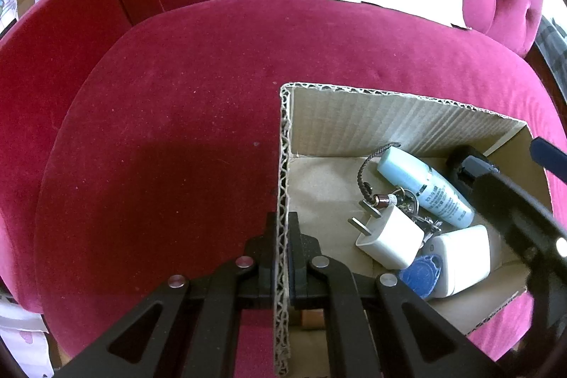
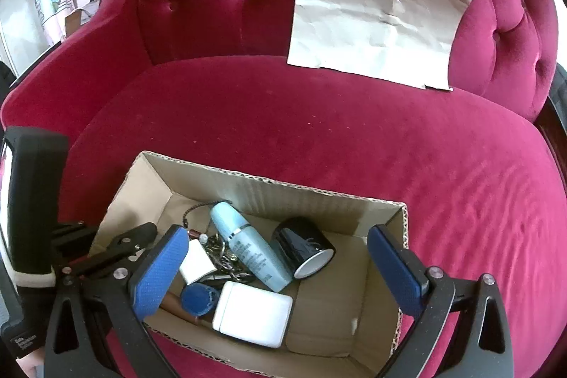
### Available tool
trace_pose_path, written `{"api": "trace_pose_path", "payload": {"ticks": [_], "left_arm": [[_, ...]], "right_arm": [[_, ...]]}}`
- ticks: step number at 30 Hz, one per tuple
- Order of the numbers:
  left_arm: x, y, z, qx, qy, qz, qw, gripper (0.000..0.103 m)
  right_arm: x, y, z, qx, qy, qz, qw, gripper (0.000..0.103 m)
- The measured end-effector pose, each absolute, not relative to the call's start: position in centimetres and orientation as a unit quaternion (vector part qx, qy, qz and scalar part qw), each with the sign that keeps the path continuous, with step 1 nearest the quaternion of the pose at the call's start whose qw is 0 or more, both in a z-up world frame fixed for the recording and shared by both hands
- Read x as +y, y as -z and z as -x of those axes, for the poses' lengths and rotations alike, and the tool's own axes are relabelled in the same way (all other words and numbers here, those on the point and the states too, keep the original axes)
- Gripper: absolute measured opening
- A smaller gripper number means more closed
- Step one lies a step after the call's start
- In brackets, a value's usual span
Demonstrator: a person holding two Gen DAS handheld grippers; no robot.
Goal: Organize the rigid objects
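Observation:
An open cardboard box (image 2: pixel 269 190) sits on a red armchair seat. Inside lie a light blue bottle (image 2: pixel 248 250), a black cup (image 2: pixel 304 247) on its side, a white plug charger (image 2: pixel 196 263), a white case (image 2: pixel 253 314), a blue round cap (image 2: pixel 196 300) and keys on a cord (image 2: pixel 223 257). My left gripper (image 1: pixel 282 236) is shut on the box's left wall (image 1: pixel 283 165), one finger on each side. My right gripper (image 2: pixel 276 236) hangs open over the box with nothing pressed between its blue pads (image 2: pixel 393 268). The cup lies loose below it.
The red velvet seat (image 2: pixel 319 130) spreads wide behind and to the right of the box. A creased sheet of paper (image 2: pixel 375 23) leans against the tufted backrest. The armrests (image 1: pixel 53 41) curve up on both sides.

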State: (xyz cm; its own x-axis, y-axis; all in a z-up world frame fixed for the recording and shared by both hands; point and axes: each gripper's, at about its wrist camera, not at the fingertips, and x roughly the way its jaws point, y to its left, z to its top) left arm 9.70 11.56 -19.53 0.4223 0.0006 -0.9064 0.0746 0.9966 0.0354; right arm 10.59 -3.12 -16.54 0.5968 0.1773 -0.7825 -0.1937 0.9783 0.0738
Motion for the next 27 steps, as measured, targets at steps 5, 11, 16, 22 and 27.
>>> {"api": "trace_pose_path", "payload": {"ticks": [5,11,16,22,27], "left_arm": [[11.1,19.1,-9.8,0.536,0.016,-0.045,0.843,0.011],[11.1,17.8,-9.7,0.525,-0.003,-0.047,0.85,0.072],[11.1,16.6,-9.4,0.52,0.002,-0.036,0.854,0.093],[11.0,14.8,-8.0,0.511,-0.001,-0.033,0.859,0.103],[10.6,13.0,-6.5,0.504,-0.003,-0.062,0.862,0.103]], "right_arm": [[-4.1,15.9,-10.5,0.432,-0.092,0.0,0.897,0.103],[-5.1,15.1,-10.1,0.432,-0.075,-0.013,0.899,0.103],[-5.6,14.4,-9.7,0.439,-0.063,-0.019,0.896,0.103],[-6.2,13.2,-8.7,0.449,-0.058,-0.02,0.892,0.103],[-6.9,11.8,-6.9,0.449,-0.054,-0.02,0.892,0.103]]}}
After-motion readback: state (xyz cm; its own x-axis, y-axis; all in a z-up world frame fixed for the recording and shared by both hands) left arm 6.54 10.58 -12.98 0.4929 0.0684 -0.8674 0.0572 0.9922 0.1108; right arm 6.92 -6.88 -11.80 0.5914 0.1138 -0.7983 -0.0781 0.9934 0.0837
